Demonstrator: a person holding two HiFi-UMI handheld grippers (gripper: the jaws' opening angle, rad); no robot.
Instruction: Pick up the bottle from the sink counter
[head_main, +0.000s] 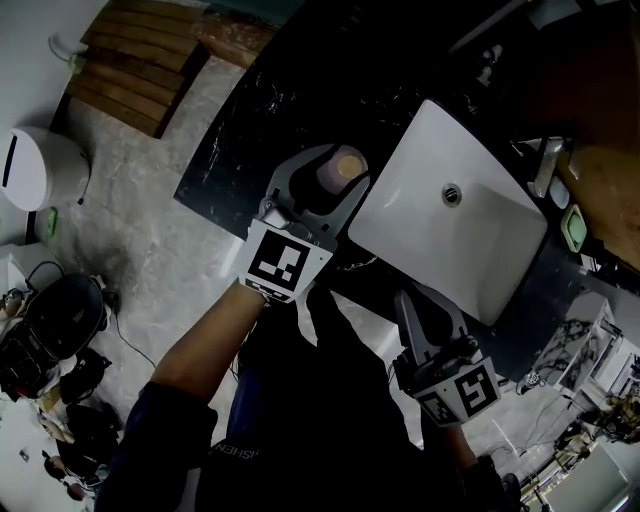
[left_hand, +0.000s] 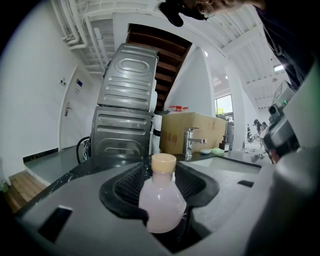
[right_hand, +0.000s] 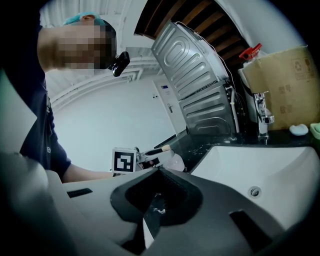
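A small bottle (head_main: 345, 168) of pale pink liquid with a tan cap stands upright on the black counter (head_main: 290, 90), just left of the white sink (head_main: 400, 160). My left gripper (head_main: 335, 165) reaches around it with its jaws wide apart. In the left gripper view the bottle (left_hand: 161, 200) sits deep between the black pads (left_hand: 120, 192), and I see no clear squeeze. My right gripper (head_main: 425, 300) hovers at the sink's near edge with its jaws close together and empty. The right gripper view shows the bottle (right_hand: 176, 162) beyond that gripper (right_hand: 160, 172).
A chrome faucet (head_main: 545, 165) and a green soap dish (head_main: 573, 228) sit behind the sink. Stacked grey machines (left_hand: 125, 115) and a cardboard box (left_hand: 192, 131) stand behind the counter. A wooden mat (head_main: 135, 60) and a white bin (head_main: 35, 170) are on the floor to the left.
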